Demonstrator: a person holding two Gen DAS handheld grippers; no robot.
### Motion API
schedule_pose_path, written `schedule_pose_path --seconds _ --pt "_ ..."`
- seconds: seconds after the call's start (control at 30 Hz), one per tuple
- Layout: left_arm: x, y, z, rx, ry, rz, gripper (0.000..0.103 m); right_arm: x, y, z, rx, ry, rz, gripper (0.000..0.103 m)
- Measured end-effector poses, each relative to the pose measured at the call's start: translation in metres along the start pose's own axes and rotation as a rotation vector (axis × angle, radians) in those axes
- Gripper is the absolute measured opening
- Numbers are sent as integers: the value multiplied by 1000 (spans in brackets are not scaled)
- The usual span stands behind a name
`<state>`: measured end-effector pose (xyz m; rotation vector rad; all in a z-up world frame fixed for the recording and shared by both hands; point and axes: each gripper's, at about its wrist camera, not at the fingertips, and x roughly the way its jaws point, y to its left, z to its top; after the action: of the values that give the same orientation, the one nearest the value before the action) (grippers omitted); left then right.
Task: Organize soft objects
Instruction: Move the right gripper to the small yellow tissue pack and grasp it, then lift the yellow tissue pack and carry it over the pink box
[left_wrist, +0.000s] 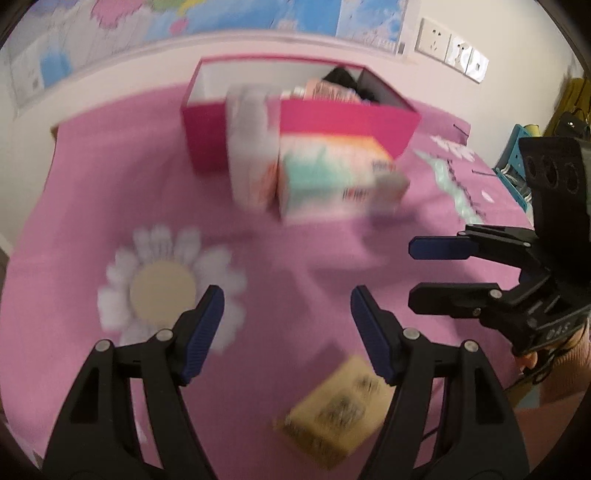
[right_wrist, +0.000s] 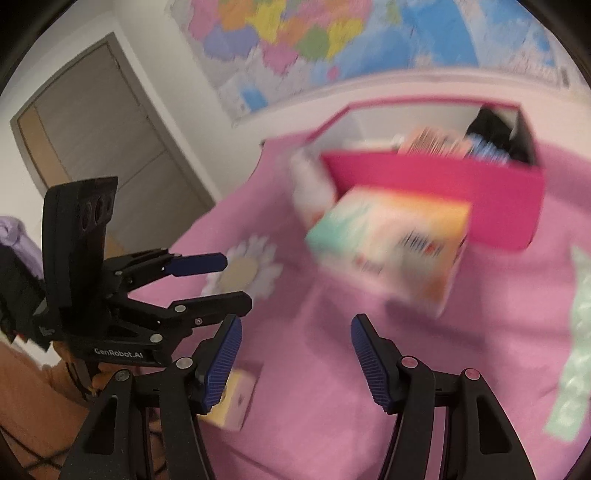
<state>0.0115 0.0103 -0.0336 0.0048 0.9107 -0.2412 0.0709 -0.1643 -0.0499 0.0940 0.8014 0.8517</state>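
An open pink box (left_wrist: 351, 125) (right_wrist: 443, 192) stands at the far side of a pink bedspread (left_wrist: 110, 184), with several soft packs and something black inside. Leaning against its front are a white pack (left_wrist: 251, 147) (right_wrist: 310, 184) and a teal-and-orange tissue pack (left_wrist: 332, 177) (right_wrist: 388, 240). A small yellow pack (left_wrist: 332, 410) (right_wrist: 232, 402) lies close below both grippers. My left gripper (left_wrist: 288, 332) (right_wrist: 238, 283) is open and holds nothing. My right gripper (right_wrist: 295, 362) (left_wrist: 410, 274) is open too, with nothing between its fingers. Everything is blurred.
A white daisy print (left_wrist: 166, 291) (right_wrist: 247, 273) marks the bedspread on the left. A map hangs on the wall behind the bed (right_wrist: 332, 37). A door (right_wrist: 103, 147) stands far left, wall sockets (left_wrist: 450, 48) far right. A turquoise crate (left_wrist: 513, 162) sits past the bed's right edge.
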Motion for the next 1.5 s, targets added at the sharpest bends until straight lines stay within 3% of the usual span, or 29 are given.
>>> schedule_pose_path --seconds 0.37,0.53,0.63,0.7,0.8,1.07,1.5 --pt "-18 11 -53 -66 98 -141 72 28 13 -33 28 110 91 63" --pt "-20 15 -68 -93 151 -191 63 42 25 -39 19 143 137 51" --pt "-17 12 -74 -91 189 -235 47 47 30 -39 11 152 155 46" --pt "-15 8 -75 -84 197 -249 44 48 34 -40 5 156 159 40" --pt "-12 5 -73 -76 192 -261 40 51 34 -43 11 171 164 35" --pt "-7 0 -51 -57 159 -260 41 37 24 -42 51 145 124 35" --pt "-6 -15 3 35 66 -208 41 -1 9 -23 90 24 70 35"
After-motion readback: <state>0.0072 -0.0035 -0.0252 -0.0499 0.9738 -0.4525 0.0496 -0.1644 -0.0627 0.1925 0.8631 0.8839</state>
